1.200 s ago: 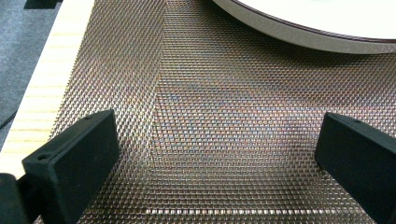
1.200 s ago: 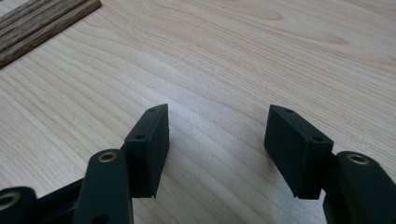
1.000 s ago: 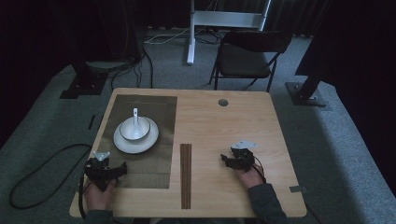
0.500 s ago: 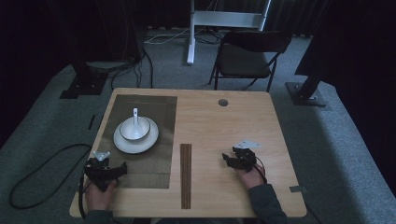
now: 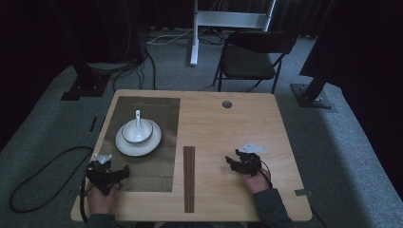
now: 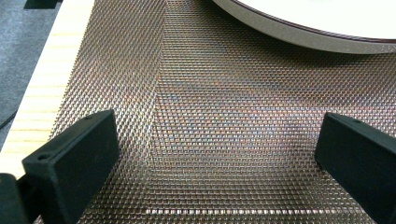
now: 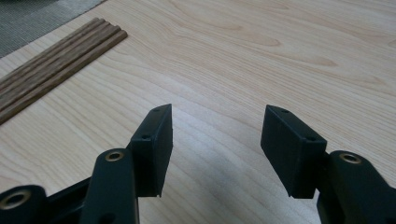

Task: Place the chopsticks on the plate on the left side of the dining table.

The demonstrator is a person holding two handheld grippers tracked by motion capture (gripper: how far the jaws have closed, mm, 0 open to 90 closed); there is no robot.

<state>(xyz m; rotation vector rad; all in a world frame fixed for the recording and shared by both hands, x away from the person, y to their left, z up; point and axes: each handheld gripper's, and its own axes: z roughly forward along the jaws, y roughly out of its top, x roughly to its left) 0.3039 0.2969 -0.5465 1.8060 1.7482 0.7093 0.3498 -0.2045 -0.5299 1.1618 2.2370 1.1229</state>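
Wooden table [image 5: 247,128]: we note a bowl [image 5: 137,131] with spoon [image 5: 138,118] on a plate [image 5: 139,142] at ten o'clock, chopsticks [image 5: 189,178] at six. Left gripper [image 5: 107,173] and right gripper [image 5: 243,163] rest with jaws spread, empty. We advise approaching the chopsticks low, jaws square across them.

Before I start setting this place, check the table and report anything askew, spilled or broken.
Nothing stands out. The bowl sits centred on the plate on the woven mat, spoon resting in it. The chopsticks lie straight beside the mat. Both grippers, left and right, are open and empty.
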